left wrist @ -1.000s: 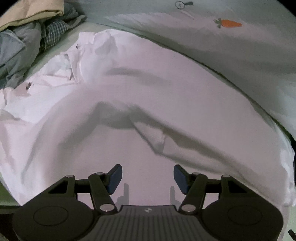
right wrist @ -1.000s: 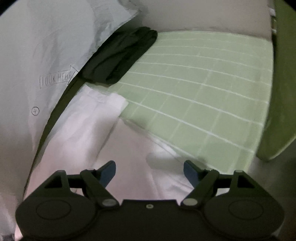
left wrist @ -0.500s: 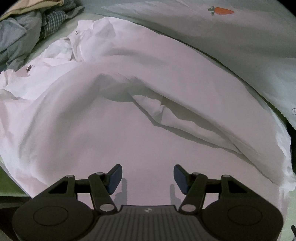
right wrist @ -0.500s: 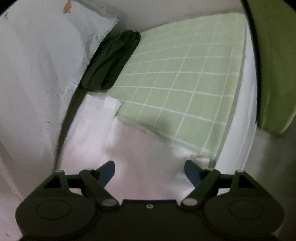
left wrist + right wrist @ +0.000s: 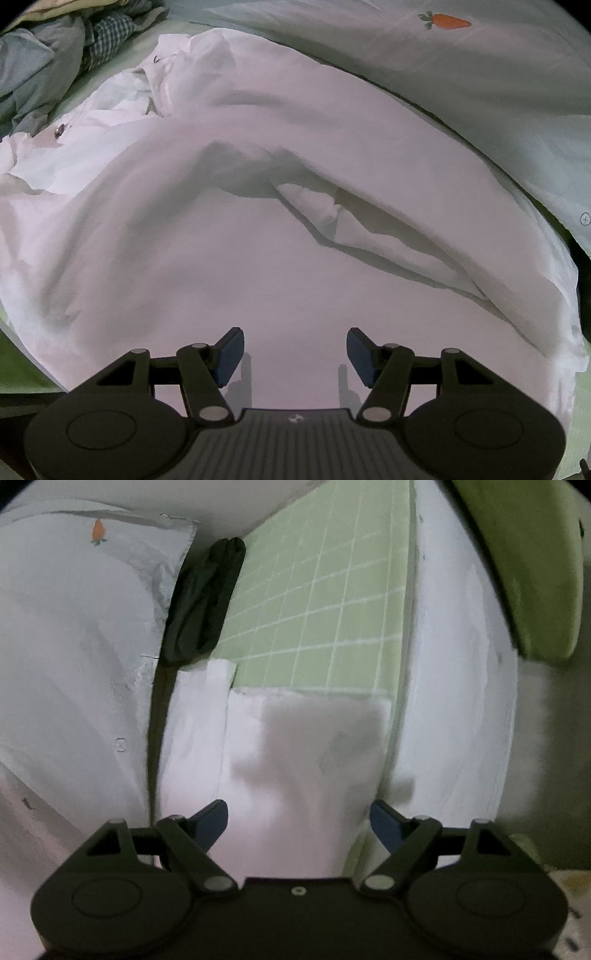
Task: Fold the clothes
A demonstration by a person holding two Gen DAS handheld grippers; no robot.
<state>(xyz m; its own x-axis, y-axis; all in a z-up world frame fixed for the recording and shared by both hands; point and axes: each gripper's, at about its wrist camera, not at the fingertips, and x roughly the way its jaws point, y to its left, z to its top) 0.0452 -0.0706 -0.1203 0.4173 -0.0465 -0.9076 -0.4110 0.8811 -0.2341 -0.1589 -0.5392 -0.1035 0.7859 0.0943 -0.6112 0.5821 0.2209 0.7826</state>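
Both the left gripper and right gripper gape wide and empty over the white shirt on the bed, right gripper now swung toward the hem, so regrasp looks next.

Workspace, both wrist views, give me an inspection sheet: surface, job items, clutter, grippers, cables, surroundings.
Surface: green checked sheet on the bed.
Job's things: white shirt spread out, creased, a raised fold across its middle; buttons near the collar; its hem reaches the bed's edge in the right wrist view.
Clutter: heap of grey and checked clothes beyond the shirt; folded dark garment on the sheet.
Grippers: left gripper open, holding nothing, over the shirt; right gripper open, holding nothing, over the hem.
Cables: nothing seen.
Surroundings: pale quilt with a carrot print; green cushion.
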